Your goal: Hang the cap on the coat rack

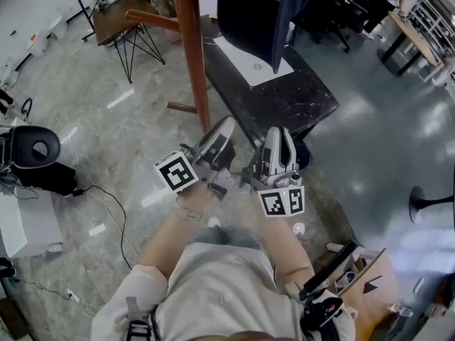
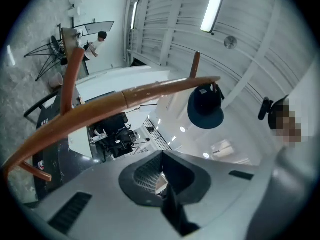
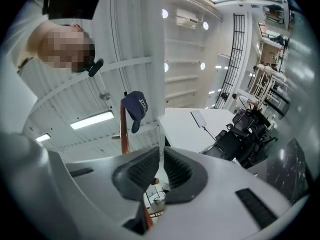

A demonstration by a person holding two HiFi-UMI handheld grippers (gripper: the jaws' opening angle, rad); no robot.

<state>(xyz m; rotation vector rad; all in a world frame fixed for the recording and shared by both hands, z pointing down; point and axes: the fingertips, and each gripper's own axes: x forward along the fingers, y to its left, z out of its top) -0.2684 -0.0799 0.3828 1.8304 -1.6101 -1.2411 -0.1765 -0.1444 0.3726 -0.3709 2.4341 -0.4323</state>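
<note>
A dark navy fabric cap [image 1: 259, 13] hangs on the tall reddish-brown wooden coat rack [image 1: 190, 55], high up near the top end of its pole. In the head view the cap shows just right of the pole, and the place where it hooks on is cut off by the picture's top edge. In the left gripper view the cap [image 2: 205, 109] dangles under the far tip of the rack [image 2: 125, 101], beside a short peg. In the right gripper view it [image 3: 135, 106] sits at the top of the rack's pole [image 3: 123, 129]. Both tools are well apart from the cap, held side by side below the rack and close to the person's chest. The left gripper [image 1: 226, 123] has its ribbed pads pressed together with nothing between them [image 2: 161, 156]. The right gripper [image 1: 279, 130] is likewise closed to a bare slit and empty [image 3: 161, 151]. Right of the rack's pole stands a black table [image 1: 284, 98] with a white sheet of paper [image 1: 249, 62] on it. The rack stands on a grey marbled floor [image 1: 106, 119].
</note>
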